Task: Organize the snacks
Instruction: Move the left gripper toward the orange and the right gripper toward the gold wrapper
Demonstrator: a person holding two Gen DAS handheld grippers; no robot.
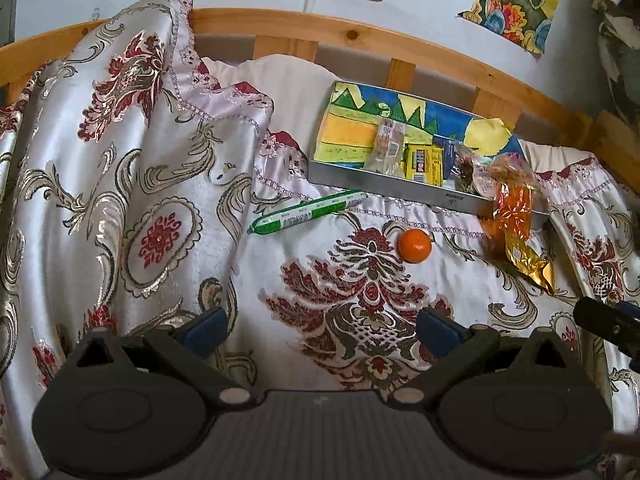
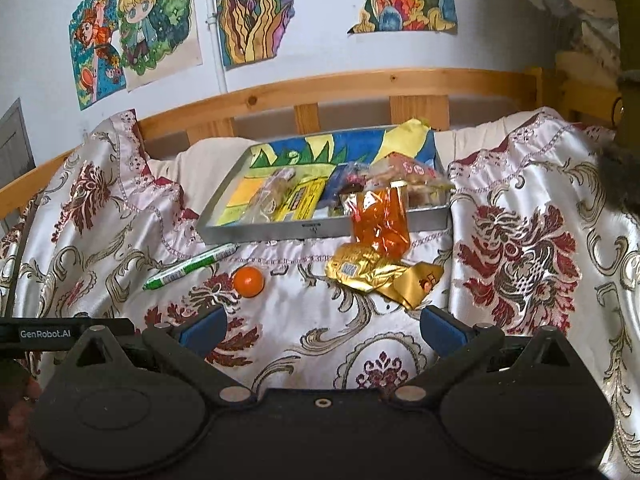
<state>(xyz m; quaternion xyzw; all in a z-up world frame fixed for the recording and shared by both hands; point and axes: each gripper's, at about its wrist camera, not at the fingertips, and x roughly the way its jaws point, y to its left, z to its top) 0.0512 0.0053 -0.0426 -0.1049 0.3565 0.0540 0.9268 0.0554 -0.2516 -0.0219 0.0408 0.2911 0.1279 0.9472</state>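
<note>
A grey tray [image 1: 384, 186] [image 2: 280, 232] lined with a colourful drawing lies on the bedspread and holds several snack packets. A green-and-white sausage stick [image 1: 308, 211] [image 2: 190, 266] lies in front of its left corner. A small orange fruit [image 1: 415, 245] [image 2: 249, 281] sits on the cloth. An orange packet [image 1: 514, 208] [image 2: 380, 222] leans over the tray's front edge, with a gold packet [image 1: 528, 262] [image 2: 376, 274] below it. My left gripper [image 1: 320, 330] is open and empty, short of the fruit. My right gripper [image 2: 322, 328] is open and empty, short of the gold packet.
A wooden bed rail [image 1: 360, 36] [image 2: 360, 80] runs behind the tray, below a wall with drawings. The patterned bedspread [image 1: 120, 160] rises in a high fold at the left and another fold [image 2: 540, 220] at the right. The right gripper's body [image 1: 608, 320] shows at the left wrist view's right edge.
</note>
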